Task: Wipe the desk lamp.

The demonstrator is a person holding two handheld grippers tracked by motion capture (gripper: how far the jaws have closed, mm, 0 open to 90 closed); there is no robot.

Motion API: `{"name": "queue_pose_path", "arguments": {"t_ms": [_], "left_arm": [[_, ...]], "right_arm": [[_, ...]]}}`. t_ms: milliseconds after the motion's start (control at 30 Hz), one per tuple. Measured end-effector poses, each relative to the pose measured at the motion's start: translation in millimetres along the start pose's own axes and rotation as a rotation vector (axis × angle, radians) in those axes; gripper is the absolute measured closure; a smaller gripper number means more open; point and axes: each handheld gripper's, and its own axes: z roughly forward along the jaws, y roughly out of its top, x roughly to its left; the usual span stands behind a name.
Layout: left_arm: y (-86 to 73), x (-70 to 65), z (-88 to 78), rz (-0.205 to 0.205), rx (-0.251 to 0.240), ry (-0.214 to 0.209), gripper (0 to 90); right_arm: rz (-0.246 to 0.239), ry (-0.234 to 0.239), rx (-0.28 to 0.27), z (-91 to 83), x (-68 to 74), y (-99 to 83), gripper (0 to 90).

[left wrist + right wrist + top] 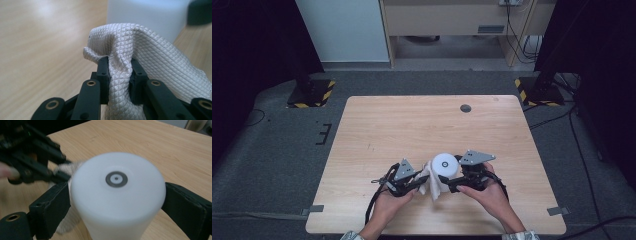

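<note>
A white cylinder (445, 164) with a small grey ring on its top stands on the wooden table (422, 125) near the front edge. My right gripper (448, 182) is shut on it; in the right gripper view the black pads (51, 207) press its two sides (117, 202). A white quilted cloth (430, 185) lies against the cylinder's left side. My left gripper (424, 183) is shut on a raised fold of that cloth (140, 50), its jaws (120, 77) pinching the fabric just before the cylinder's wall (147, 15). The left gripper (61, 176) and cloth (67, 225) also appear behind the cylinder.
A round grey grommet (465, 108) sits in the table's far side. Two stand bases with yellow-black stripes (312, 94) (537, 92) flank the table's far corners. A cabinet (452, 20) and cables are on the floor beyond.
</note>
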Motion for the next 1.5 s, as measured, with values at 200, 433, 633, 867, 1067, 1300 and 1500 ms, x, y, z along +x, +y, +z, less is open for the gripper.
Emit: {"name": "queue_pose_path", "arguments": {"t_ms": [200, 433, 633, 867, 1067, 1300, 1500], "left_arm": [[9.1, -0.8, -1.7, 0.009, -0.013, 0.006, 73.5], [4.6, 20.1, 17.0, -0.022, 0.066, 0.016, 73.5], [-2.1, 13.4, 24.6, -0.002, 0.126, -0.022, 74.0], [17.5, 13.1, 2.2, -0.008, -0.02, -0.003, 74.2], [-4.2, 17.0, 26.4, -0.021, 0.138, -0.025, 74.3], [12.0, 13.0, 6.5, -0.007, 0.035, 0.003, 74.9], [5.6, 13.0, 12.3, -0.009, 0.084, -0.005, 75.1]], "right_arm": [[-0.009, 0.001, -0.002, -2.5, -2.2, -5.4, 11.4], [-0.006, 0.016, -0.019, 1.9, -4.0, -5.2, 10.2], [-0.01, 0.017, -0.008, 0.3, -3.2, -6.3, 10.4], [-0.008, 0.025, -0.001, 0.8, 0.0, -6.9, 10.4], [-0.003, 0.018, 0.005, 2.3, 1.6, -7.9, 10.0], [-0.01, 0.02, 0.012, 3.9, 4.0, -8.6, 10.0], [-0.012, 0.024, 0.013, 4.6, 5.6, -8.3, 9.9]]}}
